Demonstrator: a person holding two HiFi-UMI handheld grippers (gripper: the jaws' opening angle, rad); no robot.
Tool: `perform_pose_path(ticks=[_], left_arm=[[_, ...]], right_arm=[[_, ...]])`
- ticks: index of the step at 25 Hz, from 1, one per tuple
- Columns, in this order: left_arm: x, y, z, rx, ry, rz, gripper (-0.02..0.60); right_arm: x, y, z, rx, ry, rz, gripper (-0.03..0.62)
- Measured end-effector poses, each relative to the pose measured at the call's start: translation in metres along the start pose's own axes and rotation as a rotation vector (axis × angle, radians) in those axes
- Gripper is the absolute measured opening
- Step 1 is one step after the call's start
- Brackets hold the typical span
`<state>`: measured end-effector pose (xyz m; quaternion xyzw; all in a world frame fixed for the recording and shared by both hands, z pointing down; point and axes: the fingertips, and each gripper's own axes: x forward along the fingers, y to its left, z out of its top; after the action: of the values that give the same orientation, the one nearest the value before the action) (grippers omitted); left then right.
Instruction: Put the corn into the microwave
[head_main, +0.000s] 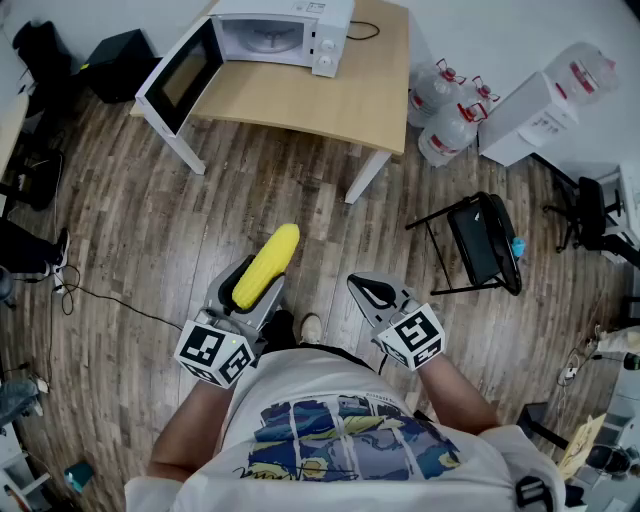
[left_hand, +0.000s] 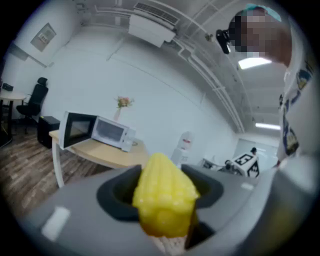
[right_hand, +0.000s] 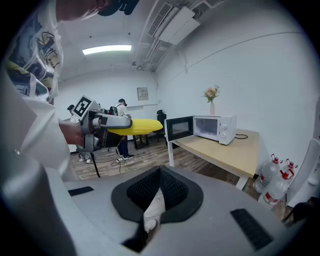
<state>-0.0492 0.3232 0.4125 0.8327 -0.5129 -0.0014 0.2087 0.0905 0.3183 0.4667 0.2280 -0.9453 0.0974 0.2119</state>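
A yellow corn cob (head_main: 266, 266) sticks forward out of my left gripper (head_main: 246, 282), whose jaws are shut on its rear half; the left gripper view shows the corn (left_hand: 164, 196) end-on between the pads. My right gripper (head_main: 377, 294) is shut with nothing in it, beside the left one, in front of the person's chest. The white microwave (head_main: 268, 33) stands on a wooden table (head_main: 330, 100) far ahead, its door (head_main: 178, 78) swung wide open to the left. The right gripper view also shows the corn (right_hand: 139, 125) and the microwave (right_hand: 210, 128).
Water jugs (head_main: 447, 112) and a white box (head_main: 530, 115) stand right of the table. A black folding stand (head_main: 478, 245) is on the wood floor to the right. A cable (head_main: 110, 300) runs over the floor at the left, near black bags (head_main: 40, 60).
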Motion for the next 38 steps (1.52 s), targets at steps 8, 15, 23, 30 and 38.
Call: perform_pose_path(ticks=[8,15,23,30,38], left_arm=[[0.039,0.011,0.006,0.005,0.002,-0.019,0.252],[0.114,0.052,0.040,0.001,-0.022,-0.081,0.252],[0.185,0.111,0.089,-0.021,-0.054,-0.108,0.252],[0.221,0.157,0.098,-0.027,-0.061,-0.044,0.252],[0.288,0.219,0.112,-0.037,-0.070,0.116,0.252]], right_arm=[[0.013,-0.031,0.008,-0.040,0.001,-0.017,0.009],[0.034,-0.103,0.045,-0.025,0.008,-0.124,0.011],[0.082,-0.167,0.087,0.001,0.024,-0.151,0.121],[0.116,-0.195,0.102,0.000,0.030,-0.115,0.077],[0.143,-0.280,0.118,-0.009,0.043,-0.025,0.063]])
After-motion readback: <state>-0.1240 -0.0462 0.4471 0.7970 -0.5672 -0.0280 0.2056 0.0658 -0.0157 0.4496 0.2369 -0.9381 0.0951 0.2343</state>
